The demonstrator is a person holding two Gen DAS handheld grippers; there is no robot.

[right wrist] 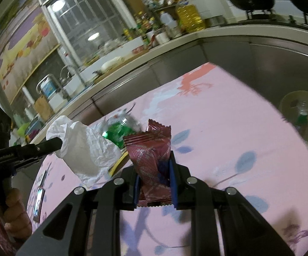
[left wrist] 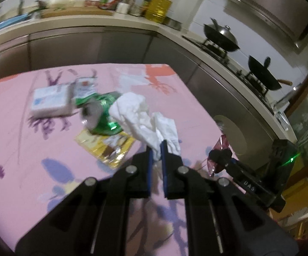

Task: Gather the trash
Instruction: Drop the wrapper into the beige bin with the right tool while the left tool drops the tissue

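Left gripper (left wrist: 156, 149) sits nearest in the left wrist view, jaws nearly closed & pinching a crumpled white tissue (left wrist: 141, 115), which stands up off the pink flowered tablecloth (left wrist: 26, 149). Right gripper (right wrist: 154, 170) fills the bottom of the right wrist view, jaws partly closed on a dark red snack wrapper (right wrist: 148, 149) that sticks up between the blue pads (right wrist: 172, 170); wrapper is clear of the cloth. Same wrapper shows at the right edge of the left view, w/ the right gripper beside the left one. Trash on the table: crushed green bottle (left wrist: 102, 113) lying on its side just behind the tissue, yellow packet (left wrist: 109, 147) flat under/next to the bottle, white tissue pack (left wrist: 49, 100) further back left, touching or nearly touching another small packet (left wrist: 83, 87) – can't tell which. Round bin (right wrist: 298, 106) w/ a green bottle inside sits off the table's right side. Hand (right wrist: 15, 209) grips the left tool's handle at lower left of the right view. Kitchen counter (left wrist: 132, 23) behind, w/ oil jug (left wrist: 158, 6) & two woks (left wrist: 220, 36) on the stove.
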